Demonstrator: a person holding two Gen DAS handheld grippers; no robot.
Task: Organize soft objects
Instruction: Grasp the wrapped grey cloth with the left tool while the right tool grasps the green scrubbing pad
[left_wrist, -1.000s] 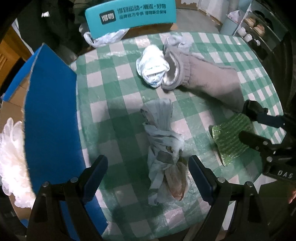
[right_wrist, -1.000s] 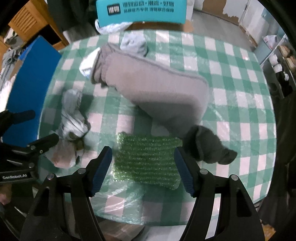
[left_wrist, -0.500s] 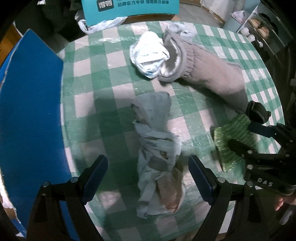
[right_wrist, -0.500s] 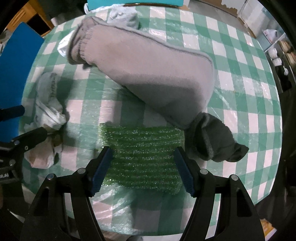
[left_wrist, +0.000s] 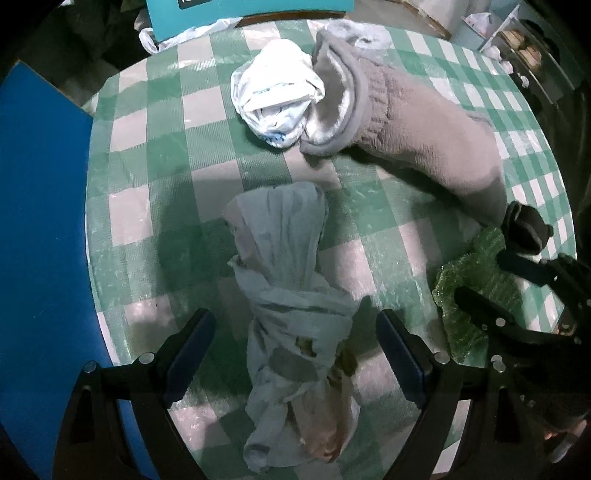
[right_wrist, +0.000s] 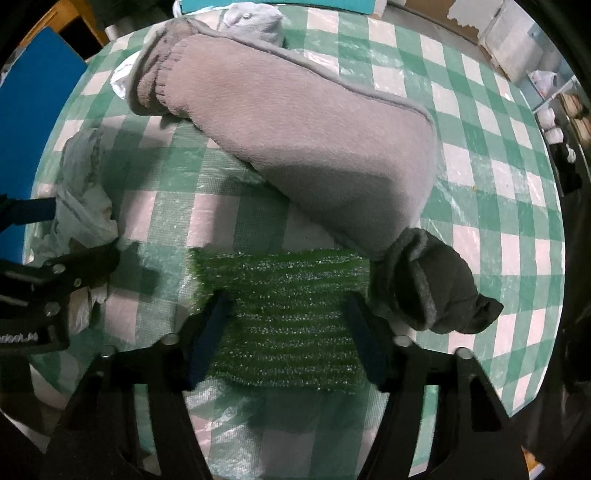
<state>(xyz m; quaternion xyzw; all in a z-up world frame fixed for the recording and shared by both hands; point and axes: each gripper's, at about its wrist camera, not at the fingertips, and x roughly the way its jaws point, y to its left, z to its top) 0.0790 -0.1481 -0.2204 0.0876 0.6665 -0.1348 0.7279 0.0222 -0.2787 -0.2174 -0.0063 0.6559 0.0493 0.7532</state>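
A round table covered by a green-and-white checked plastic cloth carries several soft things. The left gripper hangs with its blue-padded jaws spread wide on either side of a knotted pale blue-grey cloth bundle, which lies lengthwise between them on the near part of the table, with neither pad clearly touching it. Beyond that bundle sits a crumpled white plastic bag with blue print, touching the open cuff of a long grey fleece sleeve that runs diagonally to the right. In the right wrist view, the right gripper is likewise spread, its jaws standing at the two short ends of a flat, glittery green knitted scrubbing cloth near the table's front edge; whether the pads press on it cannot be told. Just right of the cloth rests a rolled dark grey sock, against the end of the fleece sleeve. A blue board stands beside the table on the left.
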